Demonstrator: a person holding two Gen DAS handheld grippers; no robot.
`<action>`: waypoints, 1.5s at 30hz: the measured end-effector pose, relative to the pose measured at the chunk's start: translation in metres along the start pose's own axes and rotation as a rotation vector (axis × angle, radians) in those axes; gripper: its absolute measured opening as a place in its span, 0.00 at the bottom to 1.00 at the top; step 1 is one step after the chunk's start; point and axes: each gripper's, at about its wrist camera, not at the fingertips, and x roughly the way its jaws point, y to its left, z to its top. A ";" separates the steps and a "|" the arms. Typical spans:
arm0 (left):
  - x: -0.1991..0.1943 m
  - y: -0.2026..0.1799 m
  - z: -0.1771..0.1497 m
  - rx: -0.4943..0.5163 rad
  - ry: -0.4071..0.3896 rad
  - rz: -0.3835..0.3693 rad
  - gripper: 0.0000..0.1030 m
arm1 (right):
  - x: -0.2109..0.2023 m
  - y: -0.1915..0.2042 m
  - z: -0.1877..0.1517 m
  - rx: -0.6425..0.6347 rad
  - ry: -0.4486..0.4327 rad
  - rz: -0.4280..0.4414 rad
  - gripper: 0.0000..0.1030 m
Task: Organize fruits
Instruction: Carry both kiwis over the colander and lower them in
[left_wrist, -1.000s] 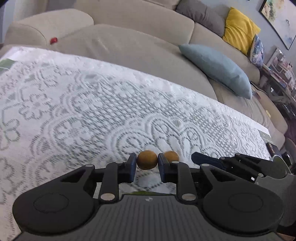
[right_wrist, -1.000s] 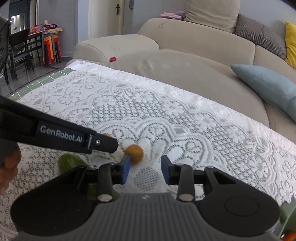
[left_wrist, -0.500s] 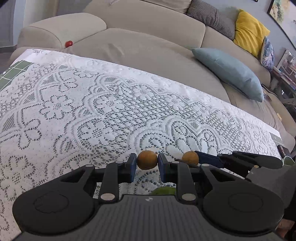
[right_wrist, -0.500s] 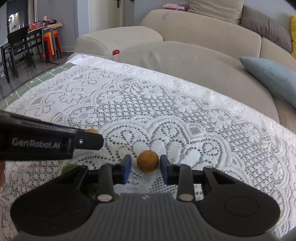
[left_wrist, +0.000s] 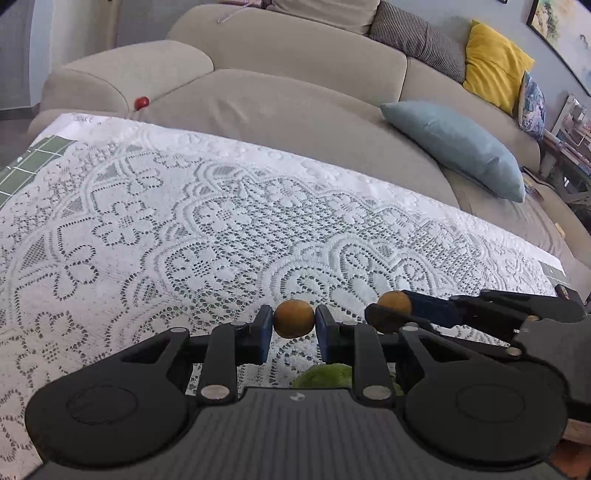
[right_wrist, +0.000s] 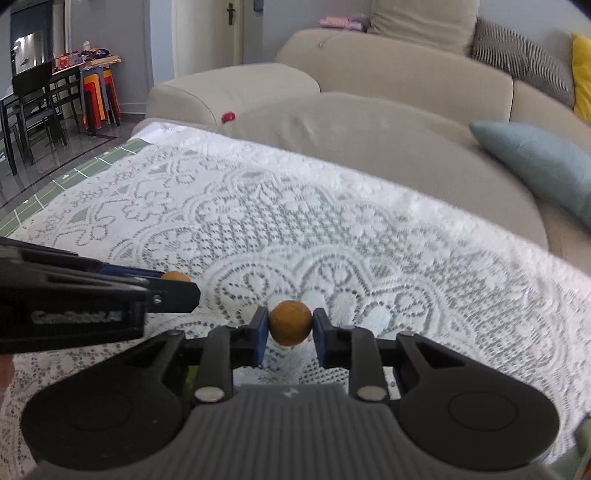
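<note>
Right tongs (right_wrist: 289, 328) have closed from flanking the small round brown fruit (right_wrist: 290, 322) to clamping it above the white lace-covered bench (right_wrist: 332, 229); left tongs (left_wrist: 293, 325) clamp another brown fruit (left_wrist: 293, 318), likely so both can be carried together.

Bare lace tablecloth (left_wrist: 221, 229) ahead, sofa (left_wrist: 295, 110) beyond
</note>
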 end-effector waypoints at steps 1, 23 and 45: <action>-0.002 -0.001 0.000 -0.003 -0.005 -0.001 0.26 | -0.007 0.001 0.000 -0.008 -0.011 0.000 0.21; -0.082 -0.063 -0.038 0.090 -0.164 -0.014 0.26 | -0.152 -0.008 -0.064 -0.021 -0.180 0.007 0.21; -0.096 -0.192 -0.076 0.271 -0.117 -0.237 0.26 | -0.231 -0.099 -0.125 0.050 -0.174 -0.116 0.21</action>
